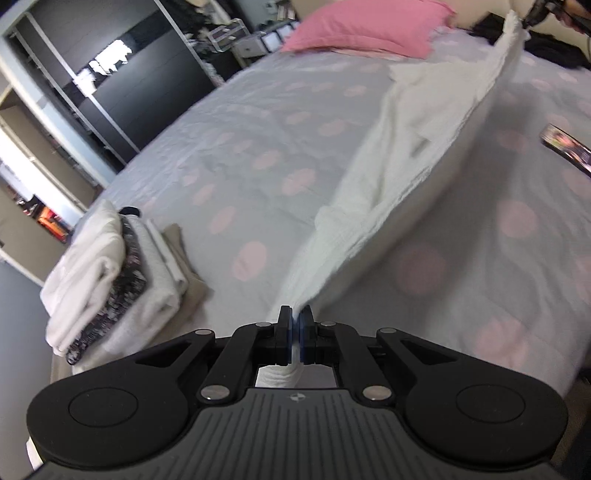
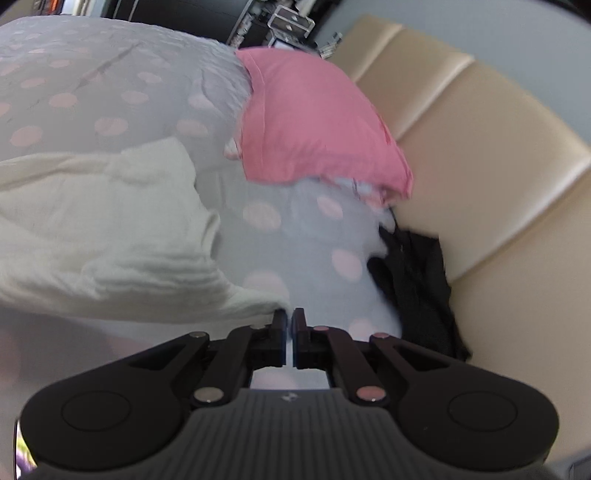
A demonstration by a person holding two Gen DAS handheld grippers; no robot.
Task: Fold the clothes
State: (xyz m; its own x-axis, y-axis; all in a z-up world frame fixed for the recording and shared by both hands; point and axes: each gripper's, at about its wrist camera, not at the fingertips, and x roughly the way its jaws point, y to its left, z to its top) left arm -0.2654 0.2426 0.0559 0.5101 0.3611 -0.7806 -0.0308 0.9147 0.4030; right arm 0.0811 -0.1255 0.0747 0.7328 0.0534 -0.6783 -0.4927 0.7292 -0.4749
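A white textured garment [image 1: 417, 155] is stretched in the air above the bed between both grippers. My left gripper [image 1: 296, 319] is shut on its near end, and white cloth shows between the blue pads. The far end of the cloth rises to my right gripper [image 1: 532, 16] at the top right corner of the left wrist view. In the right wrist view my right gripper [image 2: 289, 319] is shut, with the white garment [image 2: 110, 229] spreading leftward from its fingertips.
A stack of folded clothes [image 1: 110, 280] sits at the bed's left edge. A pink pillow [image 2: 314, 122] and a black garment [image 2: 417, 288] lie by the beige headboard [image 2: 498, 166]. A phone [image 1: 567, 147] lies on the dotted bedspread [image 1: 240, 155]. Dark wardrobe doors [image 1: 122, 74] stand beyond.
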